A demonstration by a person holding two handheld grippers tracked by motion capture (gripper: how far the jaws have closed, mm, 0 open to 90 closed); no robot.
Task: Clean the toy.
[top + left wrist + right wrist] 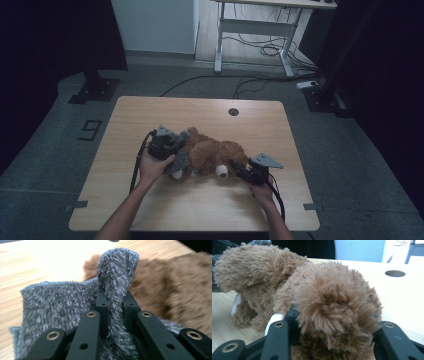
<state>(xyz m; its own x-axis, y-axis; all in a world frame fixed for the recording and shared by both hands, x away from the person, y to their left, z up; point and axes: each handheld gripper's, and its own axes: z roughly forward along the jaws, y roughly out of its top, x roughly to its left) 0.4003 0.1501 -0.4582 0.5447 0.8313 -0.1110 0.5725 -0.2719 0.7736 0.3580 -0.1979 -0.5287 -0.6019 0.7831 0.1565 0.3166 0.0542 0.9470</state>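
We are working on a pale wooden table (150,115), whose far half and near strip are lying bare, leaving us room on every side. A shaggy brown plush bear (216,152) is lying at the middle, well clear of all edges. A fuzzy grey knitted cloth (50,305) is draping against its left end. Our left gripper (113,307) is pinching a raised fold of that cloth, jaws nearly pressed together. Our right gripper (332,325) is clamping a furry brown limb of the bear.

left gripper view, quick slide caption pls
Left hand-held gripper pinching a fold of grey fuzzy cloth beside the brown plush toy.
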